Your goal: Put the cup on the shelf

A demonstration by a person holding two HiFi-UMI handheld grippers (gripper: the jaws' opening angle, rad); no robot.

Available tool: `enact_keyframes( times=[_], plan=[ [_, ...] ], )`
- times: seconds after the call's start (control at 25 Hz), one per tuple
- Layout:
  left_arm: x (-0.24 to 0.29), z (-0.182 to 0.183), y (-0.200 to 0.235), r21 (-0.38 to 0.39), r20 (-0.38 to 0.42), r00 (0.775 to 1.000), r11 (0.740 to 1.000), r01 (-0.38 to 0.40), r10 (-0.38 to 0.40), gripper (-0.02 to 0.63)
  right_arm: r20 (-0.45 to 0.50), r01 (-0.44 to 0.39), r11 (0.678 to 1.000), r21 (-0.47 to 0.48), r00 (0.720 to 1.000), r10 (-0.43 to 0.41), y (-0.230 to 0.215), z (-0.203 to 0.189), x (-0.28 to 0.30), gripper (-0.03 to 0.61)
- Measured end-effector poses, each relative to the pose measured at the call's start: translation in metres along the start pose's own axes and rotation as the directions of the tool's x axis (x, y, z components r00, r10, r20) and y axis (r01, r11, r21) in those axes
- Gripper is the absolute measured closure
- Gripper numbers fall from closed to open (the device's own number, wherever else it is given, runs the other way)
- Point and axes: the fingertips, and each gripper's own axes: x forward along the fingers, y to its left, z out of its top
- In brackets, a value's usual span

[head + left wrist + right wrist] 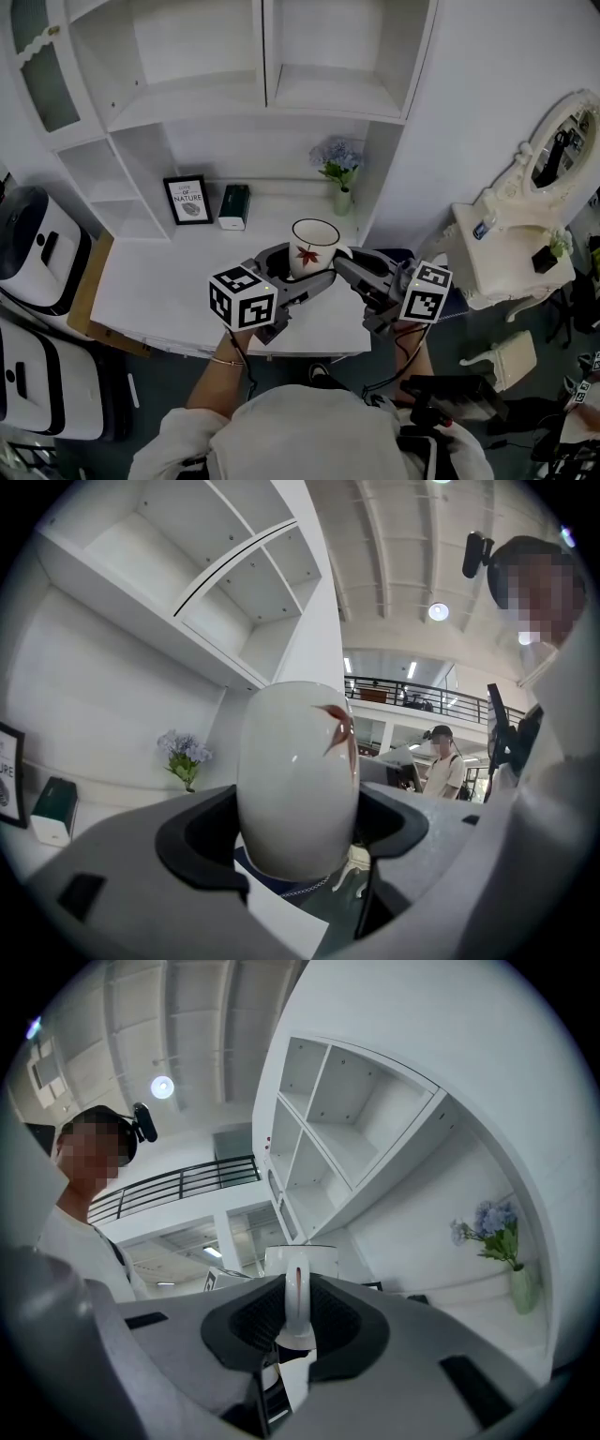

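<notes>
Desk (159, 281) beneath cup (314, 246) in left gripper (292, 270), right gripper (349, 265); vase (343, 201) with flowers (339, 157).

Soft, even light across the head view, a touch grey and flat, with only faint shadows inside the bays of the shelf (262, 94). Straight lines bow toward the frame edges here. Over to the left gripper view: a round fisheye picture with black corners, a ceiling lamp (438, 612) burning bright on the right, and small glints on the cup (298, 780) (its glaze reads sharp, while the near jaw bodies go soft). Right gripper view, same black ring, another lamp (162, 1087) flaring high on the left, the shelf curving hard.
</notes>
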Motion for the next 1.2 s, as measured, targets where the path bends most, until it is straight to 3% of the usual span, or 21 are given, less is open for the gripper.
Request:
enact_keyframes(
  times=[0.6,0.76,0.92,1.2],
  plan=[
    [0.015,0.039,0.058,0.017,0.057,0.992,0.994,-0.111,0.110,0.259,-0.025,-0.115,0.993,-0.013,0.993,0.115,-0.049,0.035,0.041,0.505],
    [0.008,0.033,0.062,-0.011,0.056,0.992,0.994,-0.112,0.113,0.259,-0.042,-0.105,0.994,0.011,0.994,0.105,-0.049,0.028,0.047,0.505],
    [0.003,0.038,0.060,0.002,0.071,0.991,0.994,-0.112,0.112,0.259,-0.067,-0.118,0.992,-0.045,0.991,0.114,-0.041,0.033,0.052,0.505],
    [0.005,0.044,0.054,0.023,0.061,0.993,0.995,-0.099,0.097,0.259,-0.023,-0.101,0.994,-0.033,0.995,0.100,-0.038,0.039,0.047,0.505]
  ],
)
